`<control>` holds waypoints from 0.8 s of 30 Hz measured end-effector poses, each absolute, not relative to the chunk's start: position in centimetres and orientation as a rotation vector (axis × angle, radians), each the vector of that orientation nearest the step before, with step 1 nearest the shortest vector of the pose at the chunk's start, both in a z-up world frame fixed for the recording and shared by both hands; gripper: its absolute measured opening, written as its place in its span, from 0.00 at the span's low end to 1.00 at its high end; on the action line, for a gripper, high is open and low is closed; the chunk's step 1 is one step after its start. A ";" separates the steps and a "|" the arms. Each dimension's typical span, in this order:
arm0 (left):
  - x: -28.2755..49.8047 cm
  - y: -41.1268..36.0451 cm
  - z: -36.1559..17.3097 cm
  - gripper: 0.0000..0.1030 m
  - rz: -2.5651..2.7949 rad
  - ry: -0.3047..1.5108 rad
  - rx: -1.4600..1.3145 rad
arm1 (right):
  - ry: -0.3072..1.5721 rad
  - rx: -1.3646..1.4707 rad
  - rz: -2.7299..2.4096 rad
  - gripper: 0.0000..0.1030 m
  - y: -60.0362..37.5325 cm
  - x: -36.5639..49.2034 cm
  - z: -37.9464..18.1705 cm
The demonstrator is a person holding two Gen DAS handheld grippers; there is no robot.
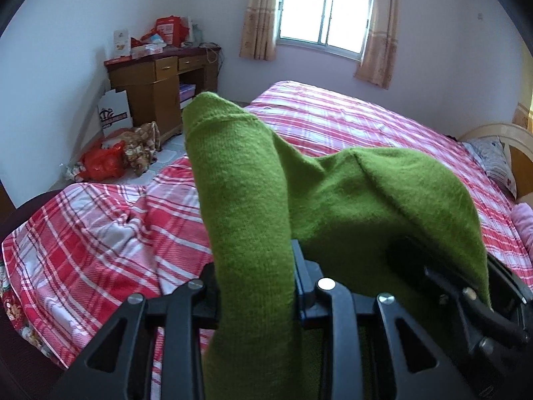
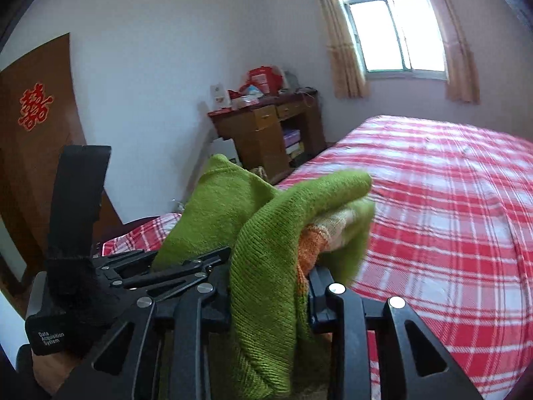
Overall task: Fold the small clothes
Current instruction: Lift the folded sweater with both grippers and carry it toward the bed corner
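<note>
A small green knit sweater [image 1: 246, 200] with orange and cream stripes [image 2: 316, 236] is held up above the bed between both grippers. My left gripper [image 1: 256, 276] is shut on one fold of it, and the cloth drapes over the fingers. My right gripper [image 2: 269, 286] is shut on another part of the sweater [image 2: 263, 266]. The right gripper also shows at the right edge of the left wrist view [image 1: 466, 286], partly under the cloth. The left gripper shows at the left of the right wrist view [image 2: 186, 266]. The fingertips of both are hidden by cloth.
A bed with a red and white plaid sheet [image 1: 349, 123] lies below and ahead. A wooden desk [image 1: 160, 86] with boxes stands in the corner, with bags [image 1: 103, 163] on the floor. A window [image 1: 326, 10], pillows [image 1: 496, 163] and a door [image 2: 30, 153] are around.
</note>
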State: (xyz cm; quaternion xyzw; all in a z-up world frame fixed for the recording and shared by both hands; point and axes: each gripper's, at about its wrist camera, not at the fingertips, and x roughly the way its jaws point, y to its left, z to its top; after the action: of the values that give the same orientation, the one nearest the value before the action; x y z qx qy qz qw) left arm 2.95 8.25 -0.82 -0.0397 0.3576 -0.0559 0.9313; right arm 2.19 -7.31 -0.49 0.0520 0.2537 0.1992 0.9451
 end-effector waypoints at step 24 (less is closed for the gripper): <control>6.3 11.8 -10.0 0.39 -0.036 0.895 -0.108 | 0.869 0.393 0.415 0.67 -11.8 9.2 -13.4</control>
State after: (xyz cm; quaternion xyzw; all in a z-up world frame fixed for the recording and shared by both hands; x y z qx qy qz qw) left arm 6.30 11.84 -10.05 -0.0521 0.4326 -0.0172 0.8999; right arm 9.22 -11.83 -13.37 0.1878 0.4149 0.1985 0.8678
